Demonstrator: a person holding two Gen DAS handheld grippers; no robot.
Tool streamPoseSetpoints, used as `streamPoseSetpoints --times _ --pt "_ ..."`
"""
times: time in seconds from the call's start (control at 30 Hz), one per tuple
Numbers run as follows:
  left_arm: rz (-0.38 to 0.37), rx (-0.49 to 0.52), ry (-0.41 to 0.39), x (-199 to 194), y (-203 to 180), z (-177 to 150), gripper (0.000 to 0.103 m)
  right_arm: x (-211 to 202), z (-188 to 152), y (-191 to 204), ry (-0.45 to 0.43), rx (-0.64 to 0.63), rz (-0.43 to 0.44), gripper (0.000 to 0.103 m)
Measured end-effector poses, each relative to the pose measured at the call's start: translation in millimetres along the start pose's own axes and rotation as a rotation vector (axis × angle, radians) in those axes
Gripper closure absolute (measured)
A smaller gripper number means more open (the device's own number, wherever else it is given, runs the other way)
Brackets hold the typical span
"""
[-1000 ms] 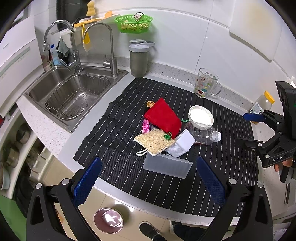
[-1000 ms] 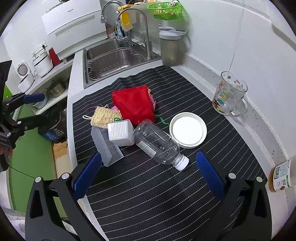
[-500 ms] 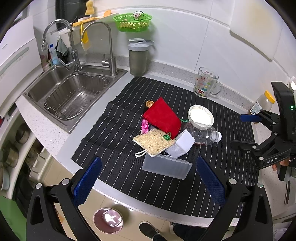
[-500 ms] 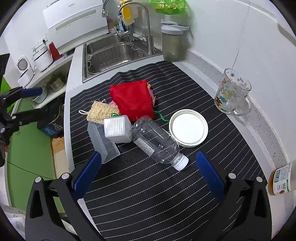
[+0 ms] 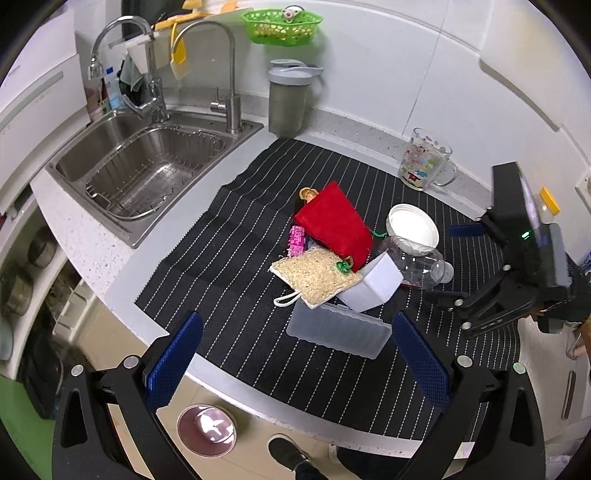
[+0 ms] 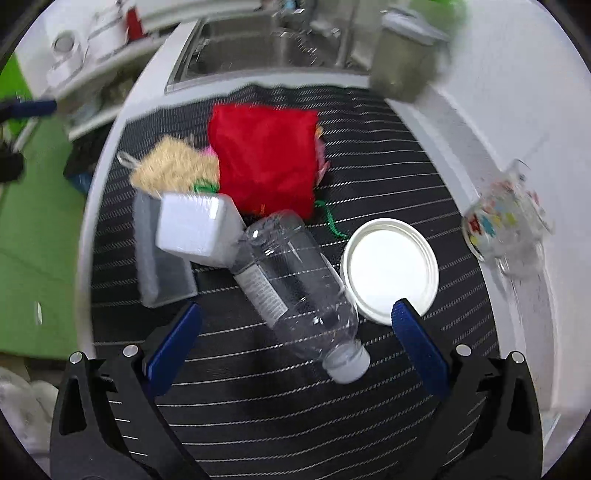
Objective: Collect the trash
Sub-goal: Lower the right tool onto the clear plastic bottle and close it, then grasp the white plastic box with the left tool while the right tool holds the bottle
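Observation:
A pile of trash lies on a black striped mat (image 5: 229,236): a clear plastic bottle (image 6: 291,280) on its side, a red pouch (image 6: 264,162), a straw-coloured pad (image 5: 314,275), a white box (image 6: 197,229), a translucent case (image 5: 338,330) and a white lid (image 6: 391,267). My right gripper (image 6: 295,339) is open and hovers close over the bottle, its cap end between the fingers. My left gripper (image 5: 295,354) is open and empty near the counter's front edge, short of the translucent case. The right gripper also shows in the left wrist view (image 5: 458,262).
A steel sink (image 5: 147,166) with two taps lies to the left of the mat. A grey lidded jug (image 5: 290,99) and a printed glass mug (image 5: 424,160) stand by the back wall. A green basket (image 5: 282,26) hangs on the wall. The floor lies below the counter edge.
My right gripper has moved forward and down toward the bottle, which now fills more of its view. My left gripper has stayed nearly still.

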State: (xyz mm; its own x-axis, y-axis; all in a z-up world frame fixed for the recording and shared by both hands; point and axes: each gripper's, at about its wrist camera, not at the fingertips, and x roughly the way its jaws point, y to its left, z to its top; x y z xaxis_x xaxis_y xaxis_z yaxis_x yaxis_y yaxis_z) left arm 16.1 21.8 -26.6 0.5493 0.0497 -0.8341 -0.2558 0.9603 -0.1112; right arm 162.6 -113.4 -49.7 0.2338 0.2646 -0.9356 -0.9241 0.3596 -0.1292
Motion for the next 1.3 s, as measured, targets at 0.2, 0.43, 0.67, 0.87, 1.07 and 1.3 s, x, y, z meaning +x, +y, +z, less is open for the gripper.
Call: streamPoseSetpoints --times 0.2,0.43,0.67,0.87,1.07,1.3 --pt "0.002 -0.027 0.024 10 5 -1 0.005 25 5 6 0.039 -0.090 -0.009 0.004" --pt "-0.005 -0.040 0.045 17 6 -3 0.005 34 7 3 0.061 -0.112 -0.001 0.033" --pt "-0.023 -0.016 0.043 19 -3 0 0.005 8 0 -6 0.006 -0.023 0.025 0.035" --pt "-0.041 0.023 0.044 17 -14 2 0.005 -27 -12 -16 -0.055 0.132 0.053 0.035" --pt "-0.068 0.056 0.074 30 -24 2 0.005 -54 -26 -15 -0.108 0.213 0.085 0.035" --pt "-0.095 0.073 0.163 64 -29 -5 0.005 -60 -39 -16 -0.118 0.253 0.083 0.035"
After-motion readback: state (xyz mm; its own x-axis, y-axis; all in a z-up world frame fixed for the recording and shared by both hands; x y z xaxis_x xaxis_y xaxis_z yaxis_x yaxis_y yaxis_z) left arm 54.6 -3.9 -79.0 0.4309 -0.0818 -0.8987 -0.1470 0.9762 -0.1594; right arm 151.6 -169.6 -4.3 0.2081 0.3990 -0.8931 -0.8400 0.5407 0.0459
